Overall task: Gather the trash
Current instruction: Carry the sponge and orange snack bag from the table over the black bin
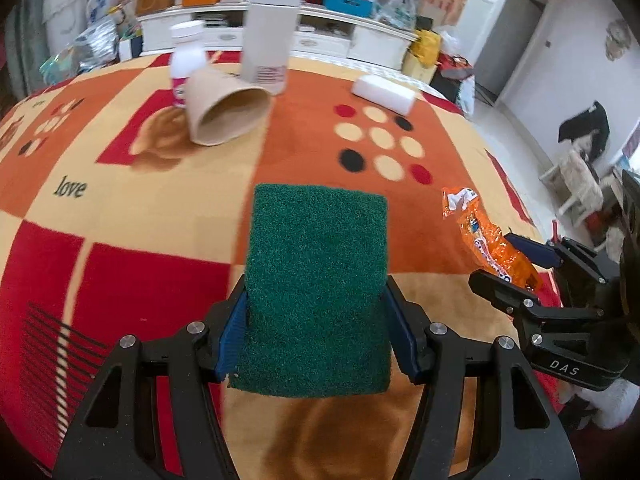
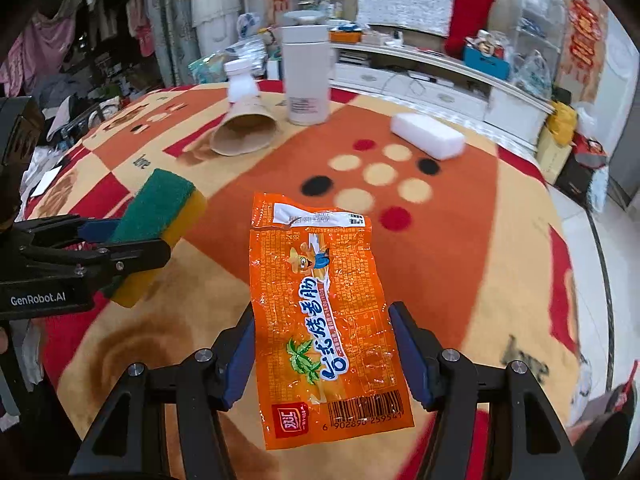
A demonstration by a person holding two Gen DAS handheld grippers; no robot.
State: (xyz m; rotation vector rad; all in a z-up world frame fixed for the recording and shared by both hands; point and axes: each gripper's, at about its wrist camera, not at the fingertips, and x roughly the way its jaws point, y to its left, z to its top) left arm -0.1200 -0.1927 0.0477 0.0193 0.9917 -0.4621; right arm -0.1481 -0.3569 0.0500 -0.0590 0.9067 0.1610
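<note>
Left hand-held gripper clamps the sponge, right pinches the wrapper; carry both level, grips firm, clear of the cup.

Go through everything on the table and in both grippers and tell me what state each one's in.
Left gripper: shut on green sponge, lifted.
Right gripper: shut on orange wrapper, empty, torn.
Paper cup: on its side.
White container: upright, capped.
Small bottle: upright, capped.
White block: lying flat.

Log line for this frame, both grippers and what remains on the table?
left gripper: shut on sponge | right gripper: shut on orange wrapper | on table: paper cup, white block
</note>
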